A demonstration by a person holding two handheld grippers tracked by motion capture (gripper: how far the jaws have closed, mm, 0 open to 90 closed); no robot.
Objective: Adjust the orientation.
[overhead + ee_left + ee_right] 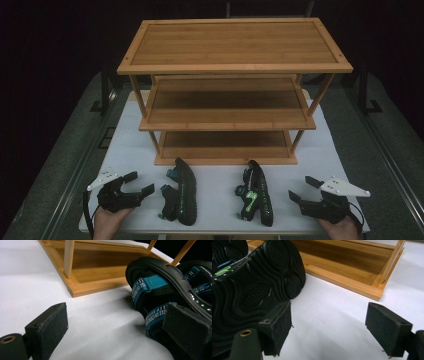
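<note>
A three-tier bamboo rack (235,75) stands at the far middle of the white table (135,150), its lowest shelf facing the near edge. Two black sandals lie on their sides between the rack and that edge: the teal-strapped sandal (182,192) at left, the green-strapped sandal (257,195) at right, well apart from each other.

The person's left hand (107,220) comes in at the near left corner, holding the left gripper (139,183) low and roughly level over the table, pointing right toward the teal-strapped sandal. Its jaws stand apart with nothing between them; in the left gripper view the sandal's straps lie just beyond the right-hand pad.

The right hand (340,227) mirrors this at the near right corner. The right gripper (304,189) points left toward the green-strapped sandal, jaws wide and empty; in the right gripper view the treaded sole lies just beyond the left-hand pad.
</note>
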